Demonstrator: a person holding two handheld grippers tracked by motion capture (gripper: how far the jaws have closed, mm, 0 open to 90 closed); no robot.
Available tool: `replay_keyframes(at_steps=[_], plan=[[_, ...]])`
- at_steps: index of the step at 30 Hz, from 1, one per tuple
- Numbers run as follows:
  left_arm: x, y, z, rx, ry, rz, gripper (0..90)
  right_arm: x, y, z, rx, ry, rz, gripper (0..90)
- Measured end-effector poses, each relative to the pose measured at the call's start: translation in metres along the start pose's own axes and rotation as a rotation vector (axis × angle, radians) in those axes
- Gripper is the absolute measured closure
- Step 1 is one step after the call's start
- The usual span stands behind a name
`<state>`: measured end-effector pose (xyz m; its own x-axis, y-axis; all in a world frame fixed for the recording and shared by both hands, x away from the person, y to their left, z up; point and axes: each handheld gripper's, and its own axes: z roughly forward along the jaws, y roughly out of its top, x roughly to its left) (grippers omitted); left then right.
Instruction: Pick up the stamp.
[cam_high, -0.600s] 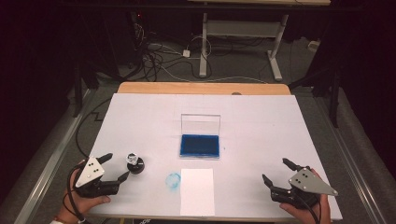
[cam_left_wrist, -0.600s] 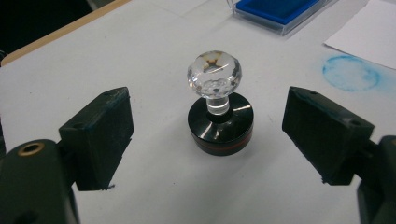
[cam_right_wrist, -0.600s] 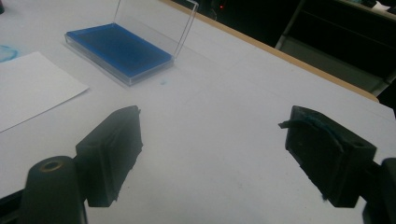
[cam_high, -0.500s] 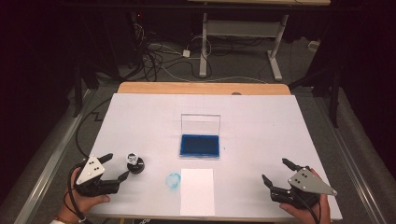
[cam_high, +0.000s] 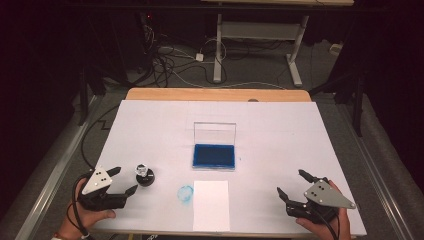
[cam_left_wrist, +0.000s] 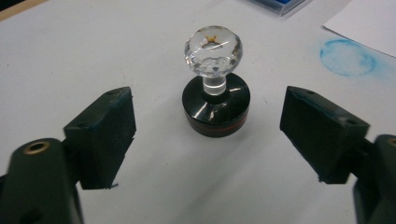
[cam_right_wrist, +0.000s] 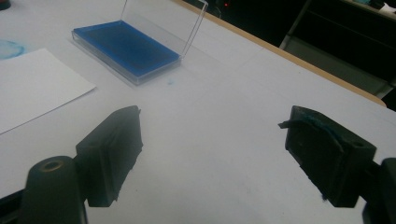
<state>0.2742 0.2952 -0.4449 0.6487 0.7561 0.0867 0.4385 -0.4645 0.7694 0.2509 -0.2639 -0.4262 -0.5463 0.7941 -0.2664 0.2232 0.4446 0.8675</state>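
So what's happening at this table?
A person holds a gripper in each hand. The left gripper is open, its jaws either side of a black stamp with a crystal knob, not touching it. The right gripper is open over bare table. Farther off sit an open blue ink pad and a white sheet.

In the left gripper view, the ink pad (cam_left_wrist: 280, 3) is cut off by the top edge and the paper (cam_left_wrist: 369, 21) by the right edge. In the high view, both hands run off the bottom edge, and the stamp (cam_high: 144, 175) is too small to make out.
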Motion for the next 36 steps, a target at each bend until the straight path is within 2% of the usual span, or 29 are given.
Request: replay_keyframes(at_steps=[5,7,8,10,14,16,19,25,31,36], plan=[[0.005,0.013,0.008,0.032,-0.03,-0.01,21.3,0.0,-0.001,0.003,0.01,0.004,0.003,19.0],[0.006,0.019,0.014,0.064,-0.031,-0.004,21.3,0.0,-0.001,0.003,0.013,0.006,0.003,19.0],[0.006,0.019,0.014,0.064,-0.031,-0.004,21.3,0.0,-0.002,0.003,0.014,0.008,0.001,19.0],[0.007,0.027,0.023,0.118,-0.049,-0.001,21.3,0.0,-0.002,0.003,0.015,0.01,0.002,19.0],[0.009,0.034,0.026,0.154,-0.079,0.012,21.3,0.001,-0.003,0.004,0.017,0.017,0.003,19.0],[0.011,0.042,0.029,0.172,-0.07,0.012,21.3,0.001,-0.002,0.004,0.017,0.019,0.002,19.0],[0.013,0.048,0.034,0.198,-0.077,0.012,21.9,0.001,-0.002,0.004,0.019,0.019,0.002,19.0],[0.016,0.051,0.045,0.232,-0.094,0.013,30.8,0.0,-0.003,0.004,0.016,0.018,0.006,19.1],[0.016,0.054,0.047,0.237,-0.116,0.032,42.1,0.0,-0.003,0.004,0.017,0.02,0.0,19.3],[0.015,0.053,0.049,0.241,-0.121,0.039,48.0,0.001,-0.003,0.004,0.017,0.019,-0.002,19.5]])
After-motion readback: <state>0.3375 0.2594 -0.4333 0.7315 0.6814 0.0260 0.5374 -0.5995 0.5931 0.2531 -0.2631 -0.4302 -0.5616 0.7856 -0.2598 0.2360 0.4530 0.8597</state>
